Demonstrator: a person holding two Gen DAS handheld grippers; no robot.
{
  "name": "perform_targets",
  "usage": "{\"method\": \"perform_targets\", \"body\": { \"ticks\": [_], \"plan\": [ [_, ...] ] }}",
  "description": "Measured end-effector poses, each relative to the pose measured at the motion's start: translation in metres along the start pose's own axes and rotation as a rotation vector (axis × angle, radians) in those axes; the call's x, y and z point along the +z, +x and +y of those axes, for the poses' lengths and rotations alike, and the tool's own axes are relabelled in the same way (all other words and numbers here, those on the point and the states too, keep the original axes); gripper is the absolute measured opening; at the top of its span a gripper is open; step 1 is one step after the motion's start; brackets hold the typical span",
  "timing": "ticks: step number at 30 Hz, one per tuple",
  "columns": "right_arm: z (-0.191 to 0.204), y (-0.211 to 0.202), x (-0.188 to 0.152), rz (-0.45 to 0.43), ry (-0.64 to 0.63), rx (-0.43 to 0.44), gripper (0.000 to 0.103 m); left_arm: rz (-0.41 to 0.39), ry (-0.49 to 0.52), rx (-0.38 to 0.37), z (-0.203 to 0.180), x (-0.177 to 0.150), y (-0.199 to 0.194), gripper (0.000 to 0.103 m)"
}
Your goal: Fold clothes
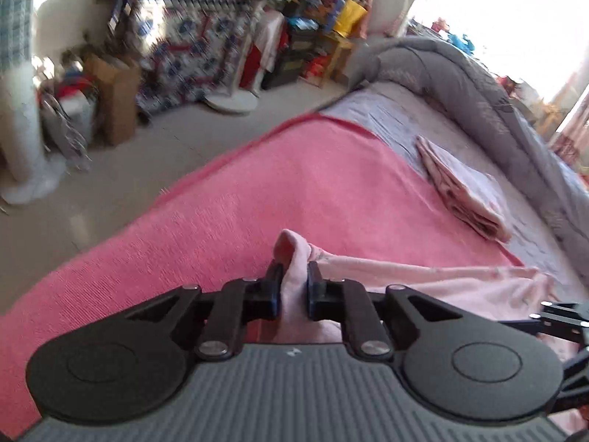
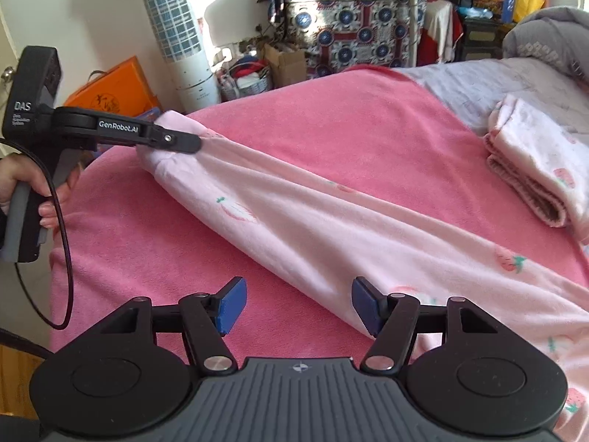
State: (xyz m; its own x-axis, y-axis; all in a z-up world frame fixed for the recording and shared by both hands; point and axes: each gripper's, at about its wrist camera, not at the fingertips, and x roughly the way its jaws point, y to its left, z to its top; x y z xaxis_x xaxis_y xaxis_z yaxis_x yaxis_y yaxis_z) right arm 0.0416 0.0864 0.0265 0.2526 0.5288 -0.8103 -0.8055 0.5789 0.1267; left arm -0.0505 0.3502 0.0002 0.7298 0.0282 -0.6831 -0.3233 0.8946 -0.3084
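Note:
A long pale pink garment with strawberry prints lies stretched at a slant across the pink blanket on the bed. My left gripper is shut on one bunched end of the garment, which is lifted a little off the blanket. In the right wrist view, a hand holds that left gripper at the far left. My right gripper stands open low over the blanket. The garment's near edge runs past its right blue pad, and nothing is pinched.
A folded pink garment rests on the grey sheet at the right, also visible as the folded pile. A rumpled grey duvet lines the far side. Beyond the bed edge stand a tower fan, an orange box and cluttered furniture.

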Motion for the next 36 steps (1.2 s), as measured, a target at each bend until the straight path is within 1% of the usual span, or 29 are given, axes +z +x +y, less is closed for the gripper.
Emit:
{"method": "perform_targets", "body": {
  "ticks": [1, 2, 4, 6, 7, 8, 9, 10, 11, 12, 13, 14, 15, 16, 17, 18, 19, 22, 23, 24, 25, 27, 29, 30, 32, 33, 34, 36],
  "plan": [
    [0.000, -0.002, 0.000, -0.017, 0.001, -0.017, 0.063, -0.038, 0.010, 0.021, -0.006, 0.003, -0.005, 0.013],
    [-0.002, -0.007, 0.001, -0.044, 0.008, -0.037, 0.063, -0.077, 0.003, 0.022, -0.009, 0.007, -0.010, 0.013],
    [-0.006, -0.017, 0.002, -0.097, 0.022, -0.076, 0.063, -0.181, -0.005, 0.009, -0.017, 0.017, -0.023, 0.013],
    [-0.014, -0.023, 0.002, -0.115, 0.041, -0.130, 0.063, -0.231, 0.034, 0.040, -0.022, 0.024, -0.026, 0.013],
    [-0.018, -0.025, 0.002, -0.117, 0.052, -0.160, 0.063, -0.215, 0.053, 0.069, -0.022, 0.026, -0.019, 0.013],
    [-0.026, -0.023, 0.000, -0.099, 0.071, -0.185, 0.063, -0.167, 0.050, 0.099, -0.018, 0.026, -0.004, 0.014],
    [-0.035, -0.015, -0.003, -0.051, 0.093, -0.203, 0.066, -0.107, 0.035, 0.121, -0.011, 0.024, 0.011, 0.016],
    [-0.044, -0.007, -0.007, -0.001, 0.115, -0.220, 0.069, -0.030, -0.003, 0.147, -0.001, 0.020, 0.030, 0.019],
    [-0.054, 0.010, -0.014, 0.076, 0.132, -0.227, 0.071, -0.039, -0.046, 0.124, 0.007, 0.016, 0.038, 0.024],
    [-0.062, 0.025, -0.024, 0.127, 0.135, -0.230, 0.076, -0.047, -0.089, 0.101, 0.015, 0.012, 0.045, 0.026],
    [-0.066, 0.024, -0.033, 0.046, 0.138, -0.208, 0.079, -0.049, -0.125, 0.086, 0.018, 0.013, 0.044, 0.027],
    [-0.067, 0.023, -0.031, 0.057, 0.143, -0.201, 0.077, -0.038, -0.130, 0.085, 0.019, 0.015, 0.043, 0.027],
    [-0.067, 0.019, -0.025, 0.073, 0.145, -0.206, 0.069, -0.033, -0.113, 0.086, 0.018, 0.015, 0.041, 0.028],
    [-0.065, 0.010, -0.022, 0.041, 0.149, -0.201, 0.064, -0.029, -0.097, 0.088, 0.018, 0.015, 0.040, 0.028],
    [-0.068, -0.004, -0.019, -0.020, 0.168, -0.194, 0.061, -0.025, -0.082, 0.089, 0.017, 0.015, 0.038, 0.028],
    [-0.074, -0.016, -0.017, -0.066, 0.204, -0.221, 0.061, -0.025, -0.085, 0.087, 0.018, 0.014, 0.038, 0.028],
    [-0.081, -0.028, -0.015, -0.111, 0.240, -0.249, 0.061, -0.025, -0.089, 0.084, 0.019, 0.013, 0.038, 0.029],
    [-0.129, -0.049, -0.022, -0.147, 0.390, -0.433, 0.061, -0.019, -0.108, 0.082, 0.020, 0.012, 0.039, 0.029],
    [-0.149, -0.054, -0.027, -0.149, 0.457, -0.494, 0.059, -0.020, -0.110, 0.084, 0.019, 0.012, 0.039, 0.029],
    [-0.174, -0.059, -0.037, -0.151, 0.548, -0.542, 0.052, -0.021, -0.112, 0.085, 0.018, 0.012, 0.039, 0.029],
    [-0.199, -0.065, -0.047, -0.152, 0.638, -0.588, 0.049, -0.023, -0.111, 0.086, 0.018, 0.011, 0.039, 0.029],
    [-0.234, -0.072, -0.064, -0.150, 0.750, -0.633, 0.040, -0.026, -0.110, 0.086, 0.018, 0.011, 0.039, 0.029],
    [-0.256, -0.070, -0.073, -0.135, 0.773, -0.637, 0.038, -0.029, -0.105, 0.086, 0.018, 0.010, 0.039, 0.029],
    [-0.262, -0.067, -0.074, -0.121, 0.772, -0.616, 0.038, -0.029, -0.099, 0.088, 0.017, 0.010, 0.039, 0.029],
    [-0.267, -0.056, -0.071, -0.065, 0.758, -0.568, 0.037, -0.030, -0.088, 0.095, 0.015, 0.010, 0.039, 0.029],
    [-0.269, -0.048, -0.068, -0.016, 0.761, -0.538, 0.034, -0.029, -0.083, 0.099, 0.013, 0.011, 0.040, 0.029],
    [-0.267, -0.042, -0.067, 0.024, 0.768, -0.508, 0.034, -0.027, -0.084, 0.102, 0.013, 0.011, 0.040, 0.029],
    [-0.259, -0.039, -0.068, 0.027, 0.778, -0.495, 0.034, -0.024, -0.086, 0.107, 0.011, 0.012, 0.040, 0.029]
  ]
}}
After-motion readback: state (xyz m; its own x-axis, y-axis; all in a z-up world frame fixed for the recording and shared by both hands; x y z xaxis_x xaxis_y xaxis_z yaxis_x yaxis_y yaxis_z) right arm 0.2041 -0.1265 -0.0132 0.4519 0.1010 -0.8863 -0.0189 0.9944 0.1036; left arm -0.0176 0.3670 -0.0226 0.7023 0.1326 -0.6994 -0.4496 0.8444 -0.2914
